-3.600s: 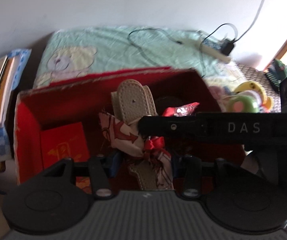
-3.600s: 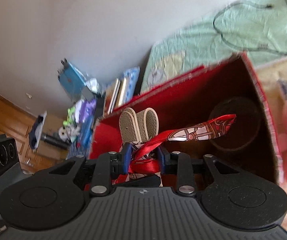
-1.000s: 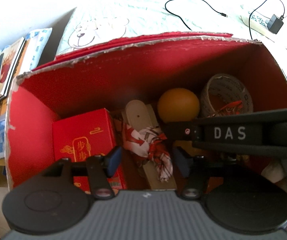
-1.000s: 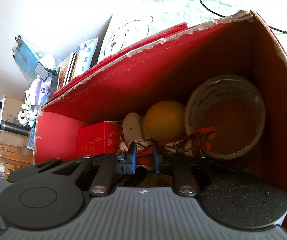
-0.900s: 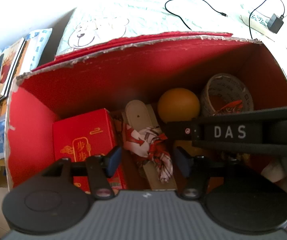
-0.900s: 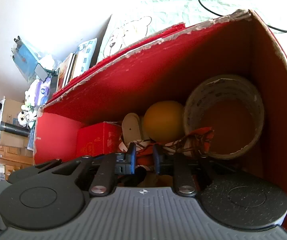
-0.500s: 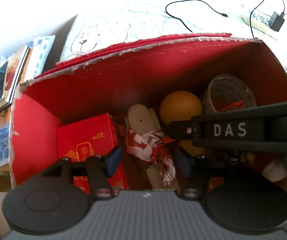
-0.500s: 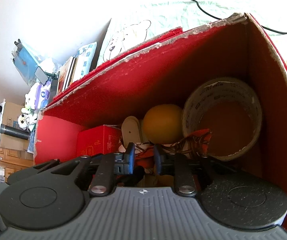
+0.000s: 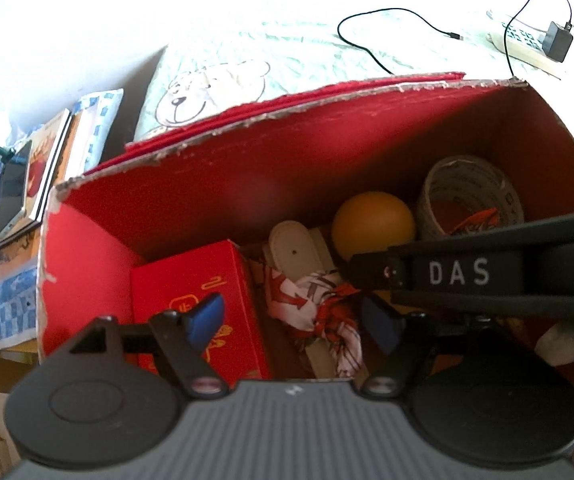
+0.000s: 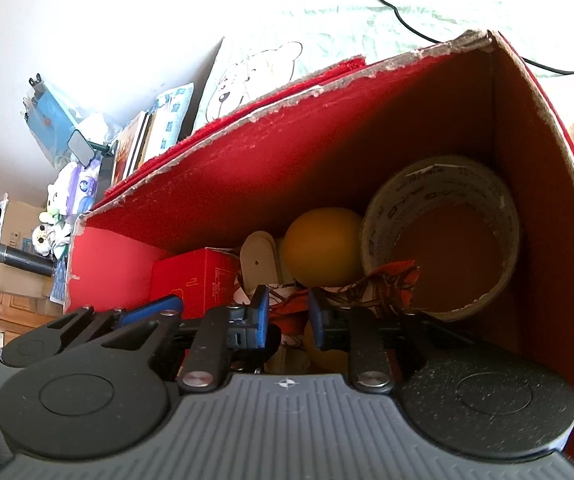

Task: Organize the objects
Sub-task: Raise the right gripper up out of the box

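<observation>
My left gripper point(image 9: 293, 322) hangs over the open red cardboard box point(image 9: 223, 200) with its blue-padded fingers point(image 9: 206, 317) spread wide and nothing between them. Below the gap lies the red-and-white patterned silk scarf point(image 9: 319, 312), bunched on top of the pair of beige flat slippers point(image 9: 293, 254); neither finger touches it. My right gripper point(image 10: 287, 316) sits low inside the box, its blue fingers point(image 10: 261, 314) parted by a narrow gap. The scarf runs behind that gap, but I cannot tell whether the pads have hold of it.

From the left wrist view, the small red carton with gold print point(image 9: 191, 292) fills the floor at 9 o'clock of the scarf, standing against the left wall. The orange ball point(image 9: 373, 222) is at 1 o'clock, touching the slippers' far end. The big roll of tape with printed lettering point(image 9: 469, 196) stands at 2 o'clock in the far right corner, just beside the ball, and one scarf end reaches into its hollow point(image 10: 397, 280). The black bar marked DAS point(image 9: 459, 272) crosses the right half of the opening.

The box's torn far rim point(image 9: 287, 108) rises at 12 o'clock, and the right wall point(image 10: 543, 216) stands close beside my right gripper. Open floor is scarce: only a strip along the far wall behind the carton.
</observation>
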A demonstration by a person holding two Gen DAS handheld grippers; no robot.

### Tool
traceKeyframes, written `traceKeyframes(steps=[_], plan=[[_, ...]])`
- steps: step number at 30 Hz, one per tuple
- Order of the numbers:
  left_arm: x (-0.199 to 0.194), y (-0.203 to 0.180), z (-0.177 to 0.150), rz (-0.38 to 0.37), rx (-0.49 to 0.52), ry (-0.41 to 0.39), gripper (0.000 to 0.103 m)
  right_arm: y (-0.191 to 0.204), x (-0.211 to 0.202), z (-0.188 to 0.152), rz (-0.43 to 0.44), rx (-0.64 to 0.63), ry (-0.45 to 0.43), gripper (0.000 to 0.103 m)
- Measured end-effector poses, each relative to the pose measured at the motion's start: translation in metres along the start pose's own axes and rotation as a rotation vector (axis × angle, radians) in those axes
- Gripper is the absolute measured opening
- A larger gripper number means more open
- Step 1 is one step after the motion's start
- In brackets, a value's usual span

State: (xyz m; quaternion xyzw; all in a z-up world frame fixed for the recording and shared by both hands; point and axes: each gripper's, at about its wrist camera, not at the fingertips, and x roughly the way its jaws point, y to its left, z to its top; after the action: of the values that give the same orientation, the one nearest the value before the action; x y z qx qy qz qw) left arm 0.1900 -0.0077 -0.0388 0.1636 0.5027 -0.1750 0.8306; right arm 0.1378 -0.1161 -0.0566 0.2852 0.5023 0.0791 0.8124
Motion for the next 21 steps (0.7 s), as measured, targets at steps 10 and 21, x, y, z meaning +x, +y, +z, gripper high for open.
traceKeyframes(steps=[10, 21], plan=[[-0.0019, 0.0020, -0.0007, 0.012, -0.025, -0.012, 0.081, -0.0003, -0.0048, 0.0002, -0.019, -0.012, -0.035, 0.025], [-0.0041, 0.0054, -0.0011, 0.016, -0.045, -0.029, 0.084, -0.0004, -0.0090, -0.0005, -0.046, -0.026, -0.079, 0.025]])
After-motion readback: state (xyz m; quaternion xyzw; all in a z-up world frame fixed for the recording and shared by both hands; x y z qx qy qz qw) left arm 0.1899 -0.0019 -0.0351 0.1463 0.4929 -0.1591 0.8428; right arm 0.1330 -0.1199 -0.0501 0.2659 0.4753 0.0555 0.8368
